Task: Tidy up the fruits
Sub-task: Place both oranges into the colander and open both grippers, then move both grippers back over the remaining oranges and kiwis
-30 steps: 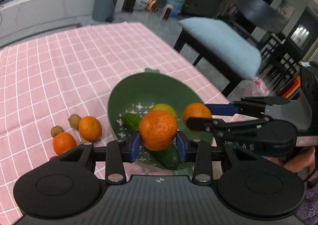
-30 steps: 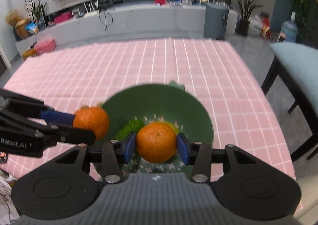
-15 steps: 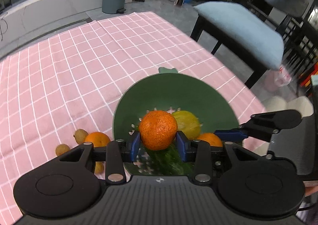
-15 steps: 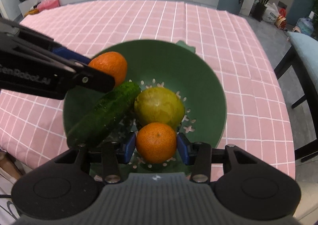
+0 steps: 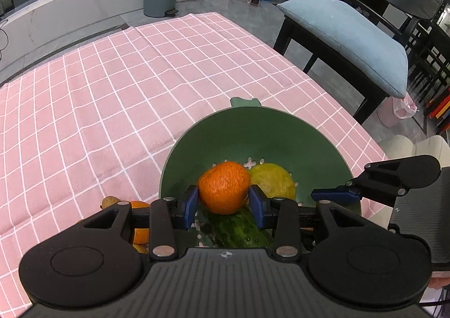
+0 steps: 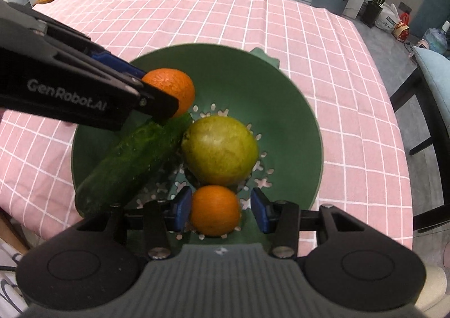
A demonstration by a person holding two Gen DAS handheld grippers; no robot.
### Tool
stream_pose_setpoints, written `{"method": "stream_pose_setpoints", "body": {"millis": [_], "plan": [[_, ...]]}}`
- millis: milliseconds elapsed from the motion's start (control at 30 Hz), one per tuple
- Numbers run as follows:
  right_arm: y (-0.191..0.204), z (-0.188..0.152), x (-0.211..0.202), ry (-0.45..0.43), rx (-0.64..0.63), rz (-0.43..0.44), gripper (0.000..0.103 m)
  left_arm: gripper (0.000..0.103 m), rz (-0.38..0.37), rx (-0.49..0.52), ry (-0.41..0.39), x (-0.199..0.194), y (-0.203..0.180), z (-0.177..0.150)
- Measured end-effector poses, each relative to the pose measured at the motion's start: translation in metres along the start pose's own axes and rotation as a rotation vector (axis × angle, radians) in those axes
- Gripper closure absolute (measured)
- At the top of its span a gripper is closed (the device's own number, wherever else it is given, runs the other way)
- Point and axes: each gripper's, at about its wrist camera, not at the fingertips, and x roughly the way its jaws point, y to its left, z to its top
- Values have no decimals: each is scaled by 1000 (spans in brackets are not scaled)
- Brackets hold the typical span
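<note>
Left hand-held gripper (image 5: 224, 203) pinching an orange (image 5: 223, 190) over green colander (image 6: 281, 110), right hand-held gripper (image 6: 220, 209) slightly spread around second orange (image 6: 215, 210) resting inside, near cucumber (image 6: 132, 160), lemon (image 6: 220, 150).

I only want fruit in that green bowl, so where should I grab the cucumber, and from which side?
Probably the cucumber at its bare middle, from above, jaws across its narrow width. It lies slanted against the bowl's wall, the yellow-green fruit close beside it, an orange at its far end.
</note>
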Motion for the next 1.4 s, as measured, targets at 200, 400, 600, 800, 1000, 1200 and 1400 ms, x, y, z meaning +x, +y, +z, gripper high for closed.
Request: {"method": "stream_pose_setpoints", "body": {"millis": [200,400,600,800,1000,1200,1400], "plan": [[2,1,-5,-14,1,-13,49,54,12,8,-15,-1,-2,1],[7,-2,-15,-46,8,-41,46,52,20,14,-55,-14,-4,1],[8,-2,-34,-114,51,-73,40,52,65,43,-115,-38,-10,-4],[22,-4,-54,-195,96,-66,38,52,75,41,-169,-68,-9,-10],[33,-4,-70,-272,111,-42,38,52,98,36,-206,-95,-2,-20],[48,1,-78,-330,89,23,38,52,104,26,-219,-112,12,-35],[75,11,-75,-324,-29,49,49,52,80,27,-200,-119,36,-52]]}}
